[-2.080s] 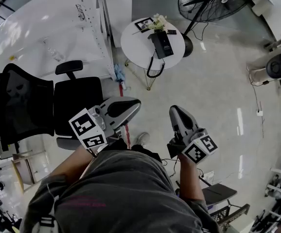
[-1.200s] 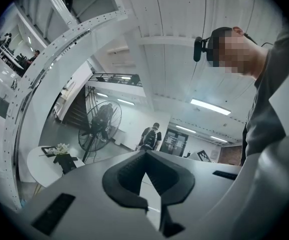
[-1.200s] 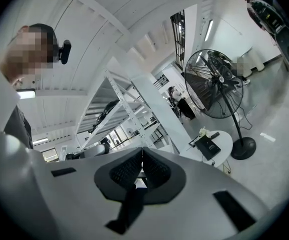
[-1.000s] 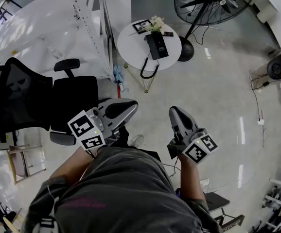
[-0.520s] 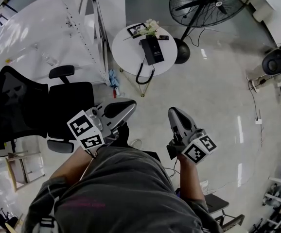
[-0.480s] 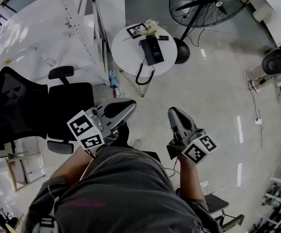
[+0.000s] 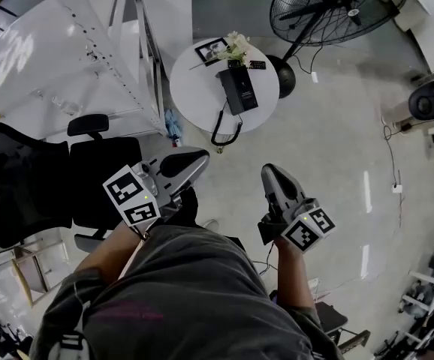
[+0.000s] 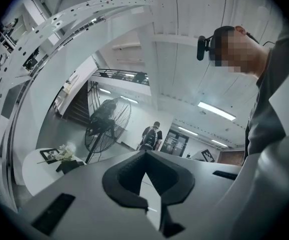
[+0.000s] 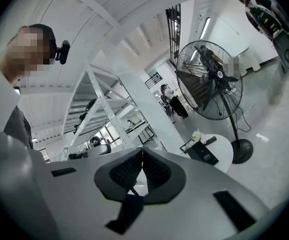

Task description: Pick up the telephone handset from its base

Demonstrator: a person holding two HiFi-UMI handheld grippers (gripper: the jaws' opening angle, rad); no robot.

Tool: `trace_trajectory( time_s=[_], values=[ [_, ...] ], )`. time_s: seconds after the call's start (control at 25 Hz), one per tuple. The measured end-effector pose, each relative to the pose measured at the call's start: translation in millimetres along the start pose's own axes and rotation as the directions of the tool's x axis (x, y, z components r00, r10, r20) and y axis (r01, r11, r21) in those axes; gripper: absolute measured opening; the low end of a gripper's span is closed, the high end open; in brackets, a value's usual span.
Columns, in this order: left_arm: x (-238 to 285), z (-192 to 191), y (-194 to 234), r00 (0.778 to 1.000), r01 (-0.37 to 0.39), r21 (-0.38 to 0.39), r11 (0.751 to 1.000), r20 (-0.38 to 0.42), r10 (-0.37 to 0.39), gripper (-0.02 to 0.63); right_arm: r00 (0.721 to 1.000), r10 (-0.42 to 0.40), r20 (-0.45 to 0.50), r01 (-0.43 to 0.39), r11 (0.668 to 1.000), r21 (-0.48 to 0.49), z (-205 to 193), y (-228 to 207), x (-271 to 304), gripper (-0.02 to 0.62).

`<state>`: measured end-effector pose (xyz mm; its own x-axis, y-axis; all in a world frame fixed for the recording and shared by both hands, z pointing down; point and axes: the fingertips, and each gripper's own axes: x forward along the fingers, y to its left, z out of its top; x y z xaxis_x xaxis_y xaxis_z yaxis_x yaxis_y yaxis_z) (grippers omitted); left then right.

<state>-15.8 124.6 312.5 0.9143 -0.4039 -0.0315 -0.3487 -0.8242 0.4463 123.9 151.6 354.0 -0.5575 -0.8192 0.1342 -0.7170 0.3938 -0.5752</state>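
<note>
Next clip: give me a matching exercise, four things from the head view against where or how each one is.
1. telephone
2. fan
3. office chair
4. left gripper

A. jaws together, nothing between them
B. on the round white table
C. standing on the floor, right of that table
D. at the picture's left edge

Pairs: 1-B, 2-C, 3-D, 4-A

Closed, empty right claw point(image 9: 142, 151); beyond, black telephone point(image 9: 203, 153) on round white table point(image 9: 224, 153) beside fan point(image 9: 209, 81)
</note>
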Motion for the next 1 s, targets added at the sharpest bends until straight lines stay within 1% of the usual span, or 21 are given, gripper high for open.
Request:
trace_trajectory(
  time_s=[0.32,0.6,0.8,1.0],
  values=[
    [24,22,98,0.999,0.011,-0.04,0.999,-0.038,-0.013,0.014,0.997,-0.069,-0.026,0.069,0.998,0.014,22,-40,82,0.02],
    [33,43,171,0.998,0.002,-0.073,0.997,-0.065,-0.007,0.014,0.992,-0.123,-0.023,0.124,0.992,0.021,45,-61,140,0.02],
    [41,54,212,0.997,0.001,-0.089,0.996,-0.081,-0.009,0.014,0.987,-0.158,-0.02,0.159,0.987,0.021,56,-75,171,0.02],
    [49,59,240,0.997,-0.01,-0.096,0.995,-0.083,0.002,0.014,0.983,-0.179,-0.036,0.18,0.983,0.025,58,-89,192,0.02]
  ],
)
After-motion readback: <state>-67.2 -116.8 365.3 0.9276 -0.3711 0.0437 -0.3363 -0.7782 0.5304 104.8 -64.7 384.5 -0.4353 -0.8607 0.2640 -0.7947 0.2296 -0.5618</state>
